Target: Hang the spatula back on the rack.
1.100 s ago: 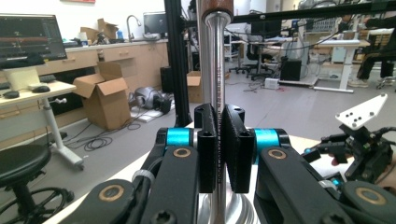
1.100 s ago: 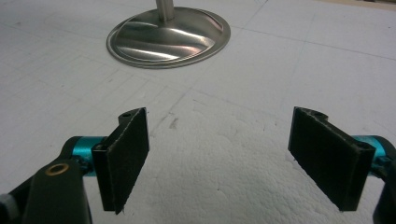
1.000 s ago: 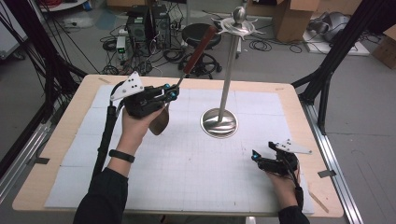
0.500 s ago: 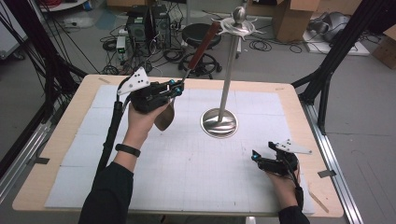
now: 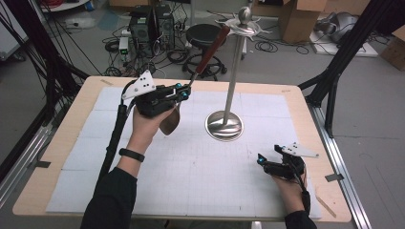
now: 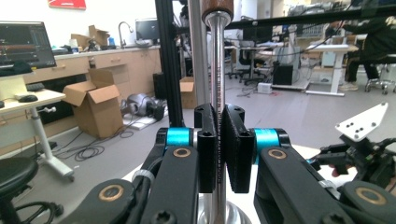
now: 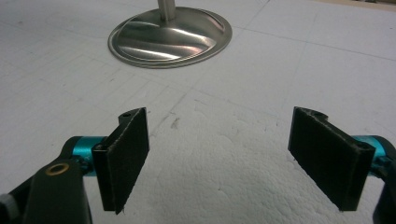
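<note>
Utensil in hand: a long spoon or ladle (image 5: 191, 86), wooden grip at the top, thin steel shank, dark bowl at the bottom. Left gripper (image 5: 182, 93) has it by the shank, jaws closed down on the metal just under the wood; the left gripper view shows the rod (image 6: 217, 70) pinched between the two black pads. It hangs tilted above the surface (image 5: 67, 124), handle end leaning toward the hook crown of the steel stand (image 5: 229, 95), bowl just beside the person's left hand.

Right gripper (image 5: 267, 160) rests low near the right front edge, jaws wide apart, nothing between them; the stand's base (image 7: 170, 35) lies ahead of it.

Handling, as judged: stiff and fairly light, top-heavy toward the wooden end. Polished shank looks slippery, so it may swivel in a narrow pinch. Best hold is where it is now, close under the wood, leaving the handle end free for the hooks.
</note>
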`<state>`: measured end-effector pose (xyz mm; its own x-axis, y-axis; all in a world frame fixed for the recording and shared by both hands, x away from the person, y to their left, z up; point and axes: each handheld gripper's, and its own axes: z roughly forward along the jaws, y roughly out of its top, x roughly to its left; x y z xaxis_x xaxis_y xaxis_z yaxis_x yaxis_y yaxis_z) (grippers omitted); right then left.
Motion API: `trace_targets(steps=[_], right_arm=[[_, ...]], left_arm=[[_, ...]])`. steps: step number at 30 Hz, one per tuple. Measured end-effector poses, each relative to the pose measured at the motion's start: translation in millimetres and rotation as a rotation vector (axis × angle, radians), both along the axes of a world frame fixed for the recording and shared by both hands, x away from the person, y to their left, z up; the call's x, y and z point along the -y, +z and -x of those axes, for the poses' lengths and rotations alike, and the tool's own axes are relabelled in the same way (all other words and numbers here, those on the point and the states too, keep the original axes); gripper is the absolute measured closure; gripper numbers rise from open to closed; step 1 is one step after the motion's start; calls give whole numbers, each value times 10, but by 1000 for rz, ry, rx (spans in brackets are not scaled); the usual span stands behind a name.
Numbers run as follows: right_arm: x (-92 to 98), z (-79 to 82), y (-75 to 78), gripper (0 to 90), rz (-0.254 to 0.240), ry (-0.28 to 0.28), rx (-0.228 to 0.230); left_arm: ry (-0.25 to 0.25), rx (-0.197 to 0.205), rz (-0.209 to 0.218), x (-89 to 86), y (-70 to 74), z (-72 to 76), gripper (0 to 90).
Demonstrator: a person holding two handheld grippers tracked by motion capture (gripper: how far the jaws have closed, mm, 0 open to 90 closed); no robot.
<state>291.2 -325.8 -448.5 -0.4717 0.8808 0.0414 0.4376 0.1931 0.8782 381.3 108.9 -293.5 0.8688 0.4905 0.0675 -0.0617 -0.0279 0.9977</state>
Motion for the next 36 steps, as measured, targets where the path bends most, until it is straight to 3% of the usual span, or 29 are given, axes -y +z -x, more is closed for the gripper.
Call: trace_targets(steps=[7,12,20,27,36], right_arm=[[1,0,1,196,-1,0,-3],[0,-1,0,196,2,1,2],[-2,-2,-2,196,5,3,3],[1,-2,-1,196,5,6,2],[1,1,0,196,0,10,5]], left_arm=[[23,1,-3,46,-47,-61,844],[29,-8,25,95,-77,-119,843],[34,17,32,231,-181,-233,842],[55,21,14,401,-255,-308,842],[66,6,-18,450,-276,-343,837]])
